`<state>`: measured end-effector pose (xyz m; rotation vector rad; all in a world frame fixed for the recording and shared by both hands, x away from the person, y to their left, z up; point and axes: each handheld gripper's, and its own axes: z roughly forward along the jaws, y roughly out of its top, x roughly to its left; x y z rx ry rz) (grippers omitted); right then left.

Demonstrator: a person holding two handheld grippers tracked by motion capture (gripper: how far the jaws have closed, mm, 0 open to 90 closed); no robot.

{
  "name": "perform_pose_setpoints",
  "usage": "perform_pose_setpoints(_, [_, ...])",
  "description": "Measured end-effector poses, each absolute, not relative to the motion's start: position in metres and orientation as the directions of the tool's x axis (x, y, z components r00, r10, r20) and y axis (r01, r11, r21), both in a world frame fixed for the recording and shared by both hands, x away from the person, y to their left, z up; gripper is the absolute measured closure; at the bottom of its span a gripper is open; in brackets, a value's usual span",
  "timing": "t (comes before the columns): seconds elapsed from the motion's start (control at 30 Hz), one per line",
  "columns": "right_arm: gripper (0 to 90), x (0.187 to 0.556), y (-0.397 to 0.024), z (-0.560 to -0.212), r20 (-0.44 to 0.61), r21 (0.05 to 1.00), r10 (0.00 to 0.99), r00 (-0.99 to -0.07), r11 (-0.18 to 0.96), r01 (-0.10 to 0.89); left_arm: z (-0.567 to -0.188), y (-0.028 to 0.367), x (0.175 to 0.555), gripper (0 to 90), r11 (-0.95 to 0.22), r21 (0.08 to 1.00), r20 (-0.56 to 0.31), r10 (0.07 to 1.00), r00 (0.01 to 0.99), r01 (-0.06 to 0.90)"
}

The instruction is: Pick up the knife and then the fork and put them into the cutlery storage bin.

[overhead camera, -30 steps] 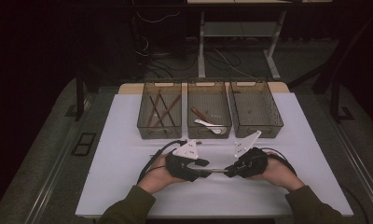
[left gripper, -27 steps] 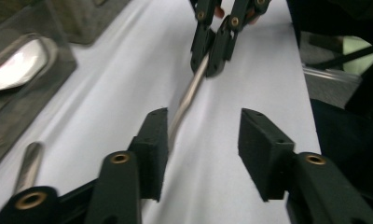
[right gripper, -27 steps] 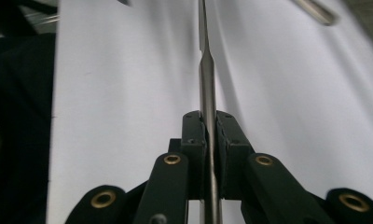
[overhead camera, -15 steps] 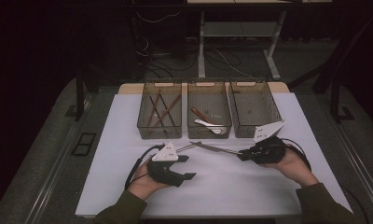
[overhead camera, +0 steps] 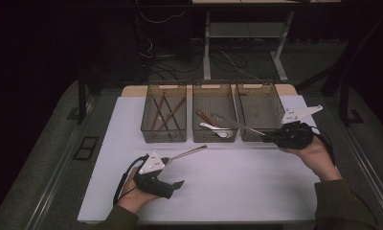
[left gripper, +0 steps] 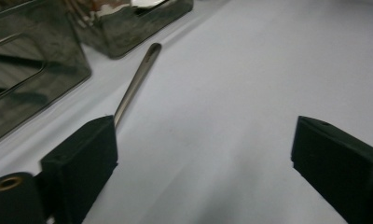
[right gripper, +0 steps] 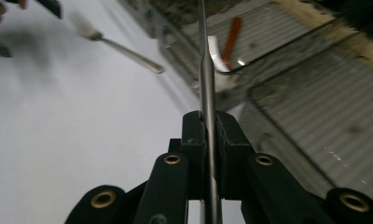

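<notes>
A silver fork (overhead camera: pixel 187 153) lies on the white mat (overhead camera: pixel 237 187). Its handle (left gripper: pixel 133 84) runs away from the tip of one jaw of my left gripper (overhead camera: pixel 175 171), which hides the tines. The left gripper (left gripper: pixel 203 154) is open and its jaws have just been opening, with only bare mat between the pads. My right gripper (overhead camera: pixel 269 137) is shut on a long silver utensil (overhead camera: pixel 237 124) that looks like a table knife. I see the knife edge-on between the right gripper's (right gripper: pixel 208 126) pads, and it reaches out over the middle bin (overhead camera: pixel 213 136).
Three clear bins stand in a row at the back of the mat. The left bin (overhead camera: pixel 163 136) holds brown chopsticks, and the middle one a white spoon (overhead camera: pixel 213 128) and a red-handled piece. The right bin (overhead camera: pixel 256 108) sits beside my right hand. Dark floor surrounds the table.
The hands were close together at the mat's centre. The left hand drew back to the left and its jaws opened off the fork. The right hand rose and went right with the knife.
</notes>
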<state>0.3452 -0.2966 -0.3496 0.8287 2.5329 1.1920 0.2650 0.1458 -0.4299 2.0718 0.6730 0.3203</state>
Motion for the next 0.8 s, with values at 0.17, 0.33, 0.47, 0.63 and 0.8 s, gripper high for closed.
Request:
perform_pose_setpoints(0.17, [82.6, 0.360, -0.307, -0.344, 0.039, 0.775, 0.636, -0.771, 0.468, 0.425, -0.433, 0.149, 0.264, 0.0, -0.419, 0.837, -0.043, 0.590, 0.806, 0.351])
perform_pose_setpoints(0.33, [82.6, 0.377, -0.316, -0.341, 0.031, 0.763, 0.692, -0.721, 0.450, 0.464, -0.433, 0.148, 0.264, 0.0, -0.423, 0.835, -0.044, 0.585, 0.810, 0.351])
perform_pose_setpoints(0.47, [82.6, 0.390, -0.327, -0.344, 0.053, 0.763, 0.743, -0.667, 0.400, 0.507, -0.433, 0.150, 0.265, 0.0, -0.426, 0.835, -0.038, 0.587, 0.809, 0.348])
perform_pose_setpoints(0.63, [82.6, 0.405, -0.337, -0.352, 0.071, 0.752, 0.807, -0.586, 0.343, 0.563, -0.434, 0.151, 0.266, 0.0, -0.427, 0.836, -0.035, 0.585, 0.810, 0.344])
perform_pose_setpoints(0.8, [82.6, 0.417, -0.340, -0.361, 0.080, 0.730, 0.860, -0.505, 0.294, 0.617, -0.437, 0.150, 0.266, 0.0, -0.440, 0.829, -0.037, 0.573, 0.819, 0.345])
